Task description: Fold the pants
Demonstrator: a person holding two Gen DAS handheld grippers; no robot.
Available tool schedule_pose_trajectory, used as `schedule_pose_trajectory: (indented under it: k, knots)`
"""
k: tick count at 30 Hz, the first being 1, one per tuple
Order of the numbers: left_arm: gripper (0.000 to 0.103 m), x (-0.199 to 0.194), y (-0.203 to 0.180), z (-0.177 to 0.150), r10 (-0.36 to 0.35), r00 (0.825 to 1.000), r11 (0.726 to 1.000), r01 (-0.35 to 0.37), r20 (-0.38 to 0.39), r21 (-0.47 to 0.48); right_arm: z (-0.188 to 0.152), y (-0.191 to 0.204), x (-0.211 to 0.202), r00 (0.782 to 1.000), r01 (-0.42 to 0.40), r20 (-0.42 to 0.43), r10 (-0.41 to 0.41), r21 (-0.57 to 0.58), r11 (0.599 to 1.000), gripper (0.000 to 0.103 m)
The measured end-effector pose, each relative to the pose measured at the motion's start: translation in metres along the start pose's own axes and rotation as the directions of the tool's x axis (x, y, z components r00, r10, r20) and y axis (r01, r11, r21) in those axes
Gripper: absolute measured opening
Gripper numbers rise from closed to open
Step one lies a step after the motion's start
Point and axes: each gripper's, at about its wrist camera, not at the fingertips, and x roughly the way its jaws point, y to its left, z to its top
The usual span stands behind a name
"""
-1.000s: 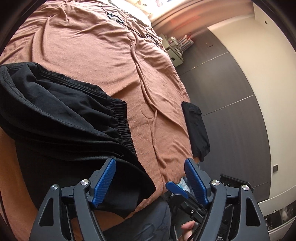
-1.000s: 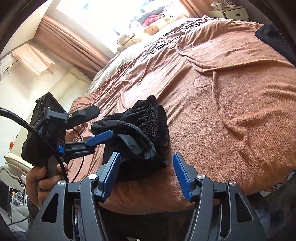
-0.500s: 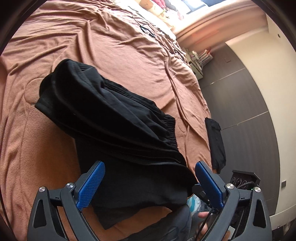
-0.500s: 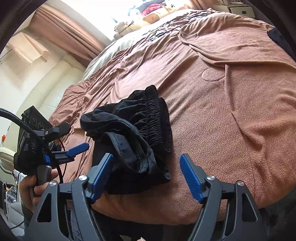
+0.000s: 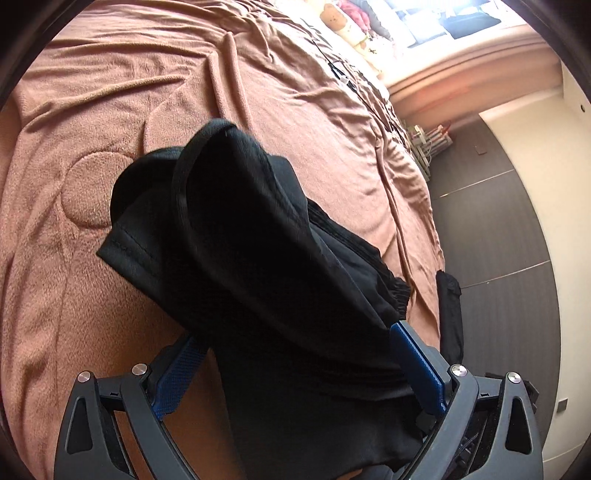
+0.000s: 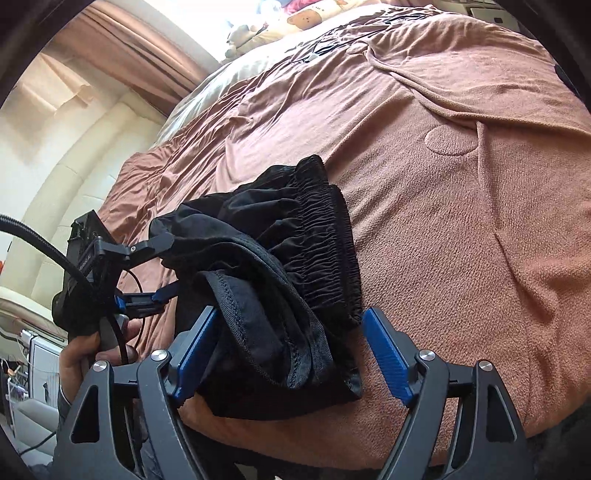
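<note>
The black pants (image 5: pixel 258 258) lie bunched and folded on the brown bed cover (image 5: pixel 110 110), with the gathered elastic waistband (image 6: pixel 325 240) toward the right side. My left gripper (image 5: pixel 295 354) is open, its blue pads on either side of the pile's near end. It also shows in the right wrist view (image 6: pixel 162 266) at the pile's left edge. My right gripper (image 6: pixel 291 339) is open and straddles the near end of the pants (image 6: pixel 266 295), with the hemmed folds between its pads.
A second black garment (image 5: pixel 448 314) hangs over the bed's right edge. Stuffed toys and pillows (image 6: pixel 280 22) lie at the head of the bed. Dark floor (image 5: pixel 498 240) runs along the right. A cream sofa (image 6: pixel 55 206) stands to the left.
Both grippers have moved forward onto the pants, so the pile now sits between each pair of pads. The left gripper has swung left across the bed. Both stayed open.
</note>
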Motion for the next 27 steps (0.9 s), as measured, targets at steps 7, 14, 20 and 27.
schedule_pose_trajectory:
  k: [7,14,20,27]
  knots:
    - [0.079,-0.011,0.003,0.028,0.023,0.996,1.0,-0.023,0.085,-0.002,-0.005,-0.001,-0.003,0.999,0.034,-0.024,-0.035,-0.018,0.999,0.053]
    - [0.03,-0.012,0.0,0.045,0.047,0.996,0.999,-0.047,0.079,0.005,-0.015,-0.005,-0.011,0.997,0.041,-0.066,-0.041,-0.001,0.999,0.02]
    - [0.025,-0.018,-0.024,0.053,0.028,0.995,0.999,-0.032,0.099,0.039,-0.024,0.002,-0.022,0.998,0.013,-0.06,-0.015,-0.028,1.0,0.009]
    - [0.021,-0.016,-0.06,0.069,0.011,0.994,0.995,-0.022,0.106,0.102,-0.038,0.009,-0.033,0.998,-0.038,-0.048,0.035,-0.052,0.998,0.006]
